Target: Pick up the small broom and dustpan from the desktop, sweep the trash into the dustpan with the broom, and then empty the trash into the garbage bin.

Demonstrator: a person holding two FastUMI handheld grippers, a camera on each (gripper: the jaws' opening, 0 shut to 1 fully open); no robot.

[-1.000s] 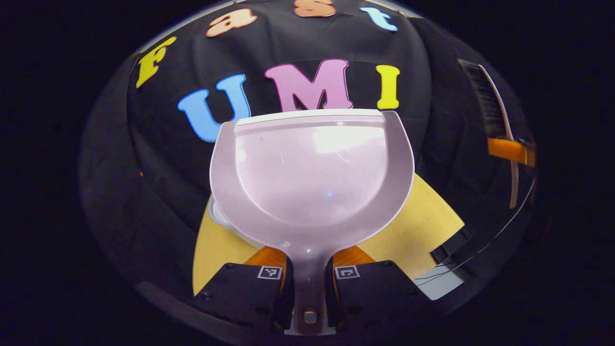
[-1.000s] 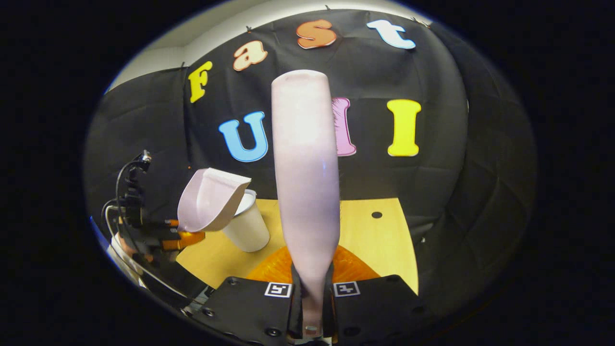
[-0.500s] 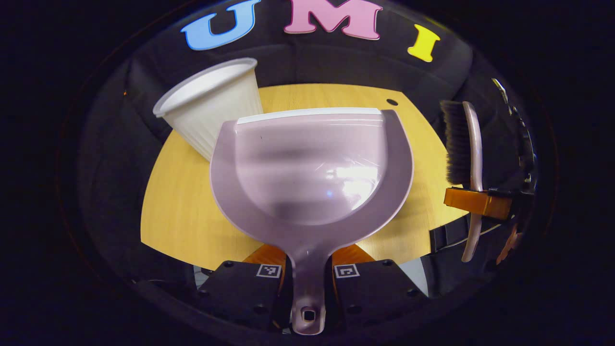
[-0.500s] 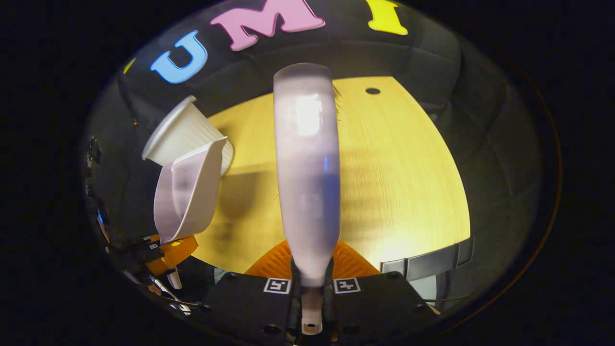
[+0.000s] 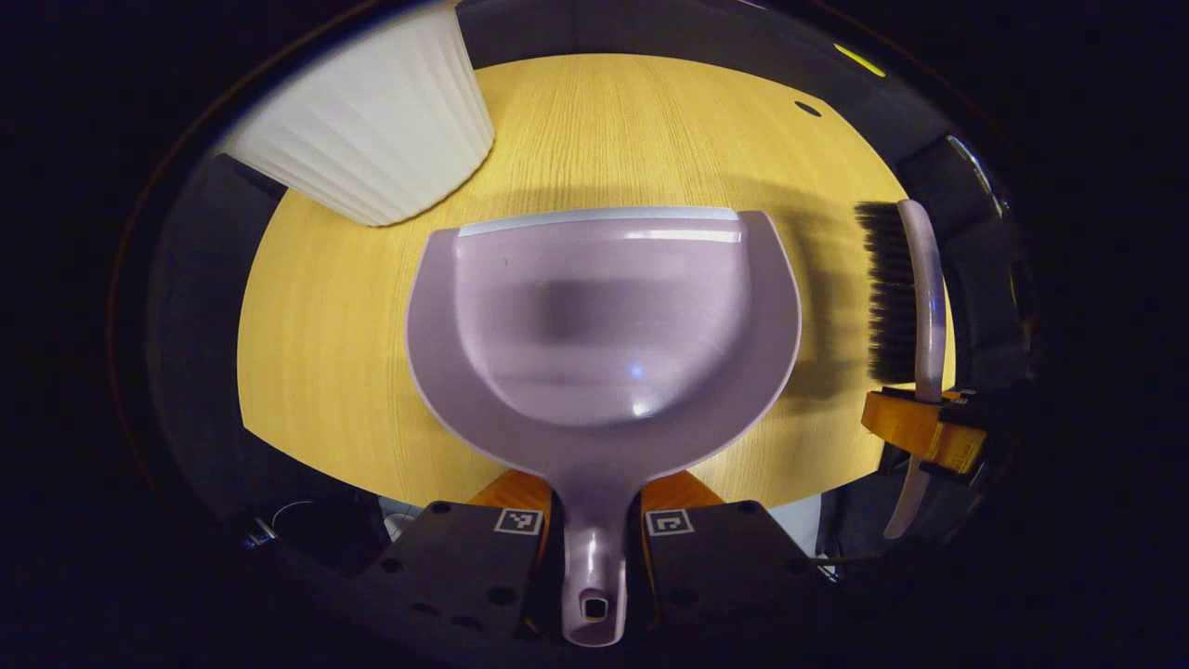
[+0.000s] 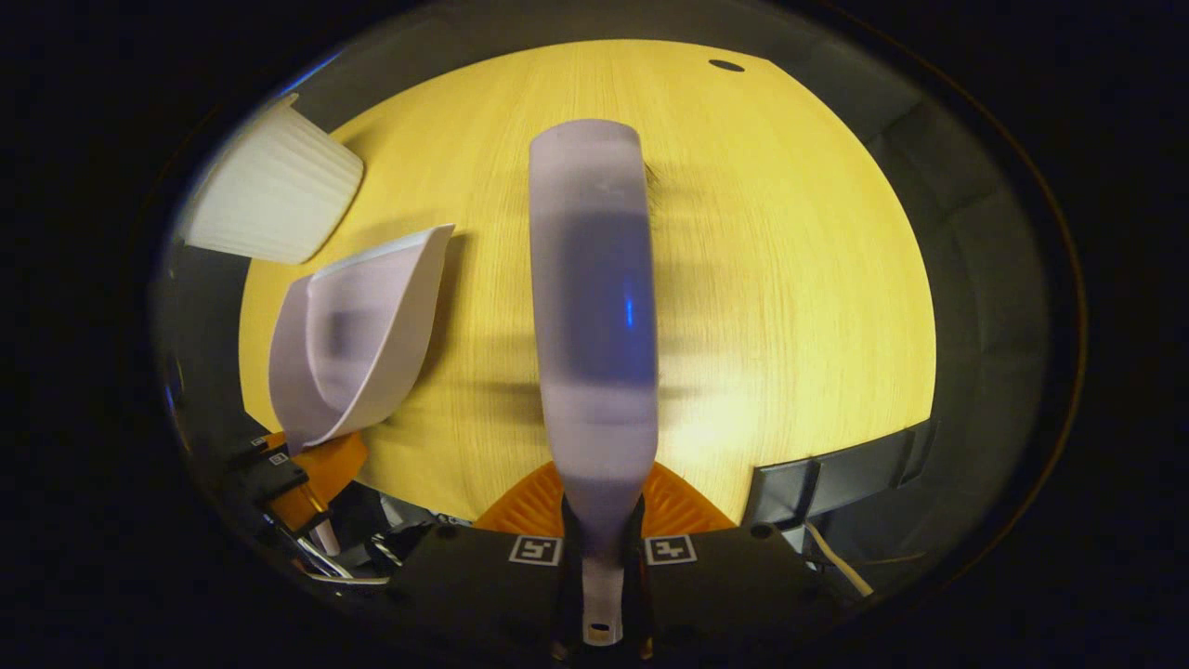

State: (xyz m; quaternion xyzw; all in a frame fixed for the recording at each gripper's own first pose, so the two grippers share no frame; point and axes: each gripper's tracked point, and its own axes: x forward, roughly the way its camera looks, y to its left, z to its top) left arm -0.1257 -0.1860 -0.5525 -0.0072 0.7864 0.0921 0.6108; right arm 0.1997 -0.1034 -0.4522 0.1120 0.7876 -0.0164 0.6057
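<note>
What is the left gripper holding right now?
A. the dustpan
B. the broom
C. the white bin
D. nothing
A: in the left gripper view, the left gripper has both fingers clamped on the handle of the dustpan, while the broom sits in the right gripper off to the side and the white bin stands apart on the table.

Lilac dustpan (image 5: 604,325) empty, black-bristled broom (image 5: 915,297), white bin (image 5: 372,139)
</note>
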